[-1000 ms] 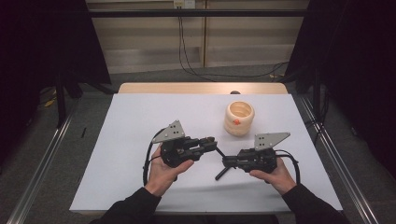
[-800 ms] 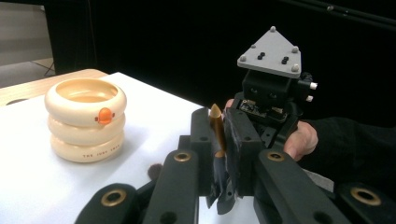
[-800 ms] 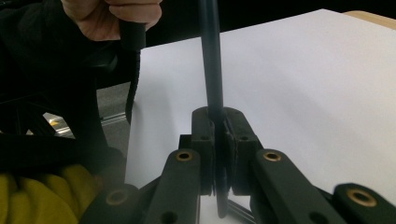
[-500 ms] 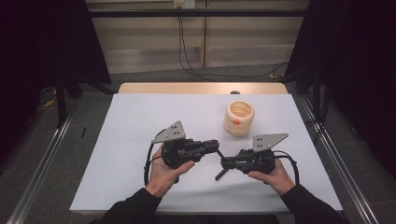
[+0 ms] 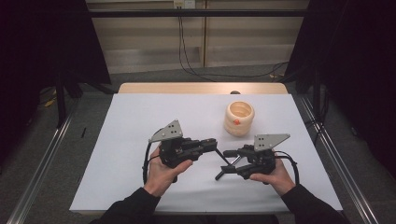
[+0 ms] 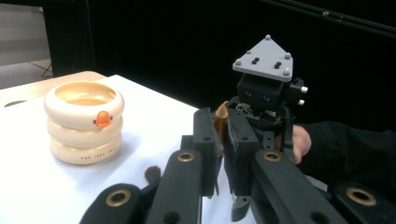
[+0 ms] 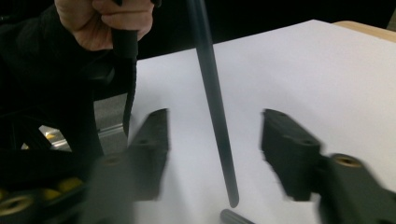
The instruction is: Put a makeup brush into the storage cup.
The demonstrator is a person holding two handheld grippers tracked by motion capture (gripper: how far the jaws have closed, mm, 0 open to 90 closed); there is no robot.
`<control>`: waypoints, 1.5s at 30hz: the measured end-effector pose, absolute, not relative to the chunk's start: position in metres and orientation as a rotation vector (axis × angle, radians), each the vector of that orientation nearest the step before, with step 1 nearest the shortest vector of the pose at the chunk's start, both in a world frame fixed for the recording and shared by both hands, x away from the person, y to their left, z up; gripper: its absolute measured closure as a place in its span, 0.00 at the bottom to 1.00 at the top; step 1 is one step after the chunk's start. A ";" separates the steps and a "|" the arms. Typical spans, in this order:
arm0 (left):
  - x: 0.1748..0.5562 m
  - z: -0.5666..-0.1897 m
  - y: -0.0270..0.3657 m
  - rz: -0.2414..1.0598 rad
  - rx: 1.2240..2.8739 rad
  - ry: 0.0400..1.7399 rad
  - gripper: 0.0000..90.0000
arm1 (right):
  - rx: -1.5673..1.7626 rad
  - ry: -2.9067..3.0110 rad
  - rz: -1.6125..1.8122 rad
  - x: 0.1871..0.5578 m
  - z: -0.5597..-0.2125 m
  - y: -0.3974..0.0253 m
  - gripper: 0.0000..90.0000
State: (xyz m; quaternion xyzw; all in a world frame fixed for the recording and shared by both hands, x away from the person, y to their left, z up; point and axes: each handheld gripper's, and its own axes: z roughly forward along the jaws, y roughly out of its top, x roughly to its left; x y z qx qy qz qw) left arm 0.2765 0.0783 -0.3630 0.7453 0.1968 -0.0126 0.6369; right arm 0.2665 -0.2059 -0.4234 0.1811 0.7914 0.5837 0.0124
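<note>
Below, a white table stands amid dark curtains. Both hands hold grippers low at its near edge: the left gripper clamps a thin black brush, the right gripper gapes around its handle. Beyond sits a cream ringed holder.

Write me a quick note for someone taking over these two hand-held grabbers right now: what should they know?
Left gripper: fingers shut on the top of a thin dark stick, which slants down toward the white table.
Right gripper: fingers open, one on each side of the stick's lower part, not touching it.
Cream ringed pot: upright, open-topped, beyond the right gripper, untouched.
Done: the stick is in the left gripper's grasp.
Left: probably close the right fingers on the stick; after that, perhaps the pot, but that is a guess.
</note>
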 end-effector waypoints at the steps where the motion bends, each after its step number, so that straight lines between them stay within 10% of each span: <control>1: 0.277 -0.363 0.079 -0.030 1.703 0.449 0.94 | 0.569 2.460 1.824 0.267 -0.423 -0.206 0.35; 11: 0.277 -0.362 0.079 -0.029 1.705 0.463 0.94 | 0.663 2.348 1.859 0.266 -0.418 -0.208 0.00; 45: 0.289 -0.355 0.078 -0.032 1.918 0.498 0.94 | 0.614 2.396 1.703 0.256 -0.413 -0.200 0.07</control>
